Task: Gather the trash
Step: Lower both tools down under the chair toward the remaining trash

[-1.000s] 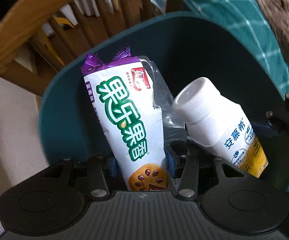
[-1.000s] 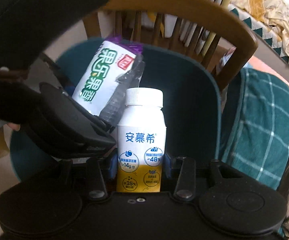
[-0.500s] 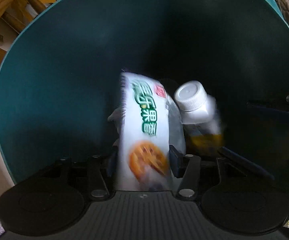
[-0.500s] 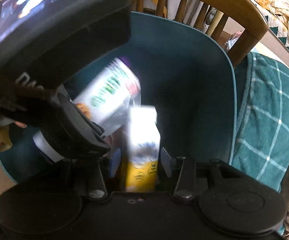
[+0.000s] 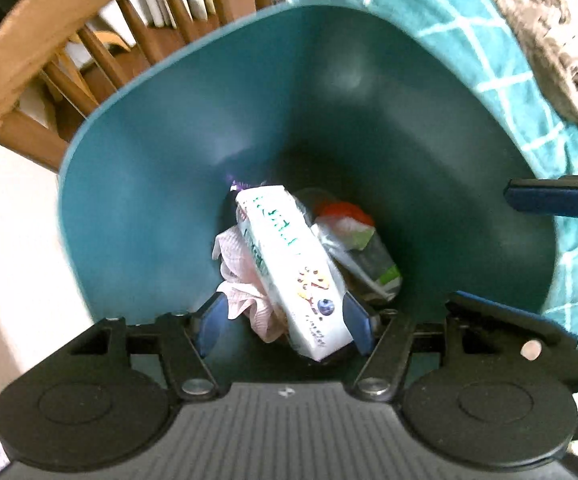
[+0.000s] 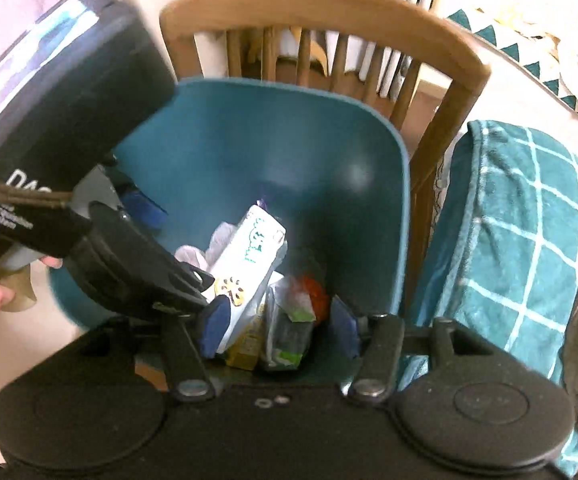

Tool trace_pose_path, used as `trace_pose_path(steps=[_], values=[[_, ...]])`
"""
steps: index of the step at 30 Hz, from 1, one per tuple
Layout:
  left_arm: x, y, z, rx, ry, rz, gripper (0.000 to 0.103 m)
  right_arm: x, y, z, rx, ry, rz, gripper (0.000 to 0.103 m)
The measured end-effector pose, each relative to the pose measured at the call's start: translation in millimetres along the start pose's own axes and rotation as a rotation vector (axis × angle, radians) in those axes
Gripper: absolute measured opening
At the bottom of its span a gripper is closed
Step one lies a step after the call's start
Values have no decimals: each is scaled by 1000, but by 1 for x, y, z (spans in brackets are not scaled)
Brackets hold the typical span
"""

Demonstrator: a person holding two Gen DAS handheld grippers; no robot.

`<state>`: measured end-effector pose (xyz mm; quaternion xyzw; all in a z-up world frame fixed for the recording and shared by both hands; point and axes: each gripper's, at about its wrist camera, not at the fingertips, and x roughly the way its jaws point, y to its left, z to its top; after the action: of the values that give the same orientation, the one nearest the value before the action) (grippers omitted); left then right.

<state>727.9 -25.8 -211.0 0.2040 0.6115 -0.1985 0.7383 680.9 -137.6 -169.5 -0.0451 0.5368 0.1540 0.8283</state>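
A teal trash bin (image 5: 161, 184) fills both views; it also shows in the right wrist view (image 6: 289, 152). At its bottom lies the white and green snack packet (image 5: 289, 264) on pink crumpled tissue (image 5: 241, 288), beside a clear wrapper with red and green (image 5: 353, 240). The packet (image 6: 249, 256) and the yellow base of the yogurt bottle (image 6: 245, 352) show in the right wrist view. My left gripper (image 5: 281, 320) is open and empty above the bin. My right gripper (image 6: 279, 330) is open and empty above it too.
A wooden chair (image 6: 329, 12) stands behind the bin. A teal checked blanket (image 6: 521, 232) lies to the right, with a brown knitted cloth (image 5: 549, 40) on it. The left gripper's body (image 6: 61, 152) crowds the bin's left side.
Both grippers opened. The snack packet and the yogurt bottle dropped from them to the bottom of the bin. Both grippers rose back above the rim.
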Motion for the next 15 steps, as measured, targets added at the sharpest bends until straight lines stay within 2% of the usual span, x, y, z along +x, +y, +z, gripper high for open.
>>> trace_pose_path(steps=[3, 6, 15], values=[[-27, 12, -4, -27, -55, 9, 62, -21, -10, -8, 18, -52, 21, 58], [-55, 3, -16, -55, -97, 20, 62, -42, -18, -19, 34, -98, 41, 58], [-106, -60, -56, -136, -210, 77, 63, -102, -40, -74, 29, -207, 103, 60]])
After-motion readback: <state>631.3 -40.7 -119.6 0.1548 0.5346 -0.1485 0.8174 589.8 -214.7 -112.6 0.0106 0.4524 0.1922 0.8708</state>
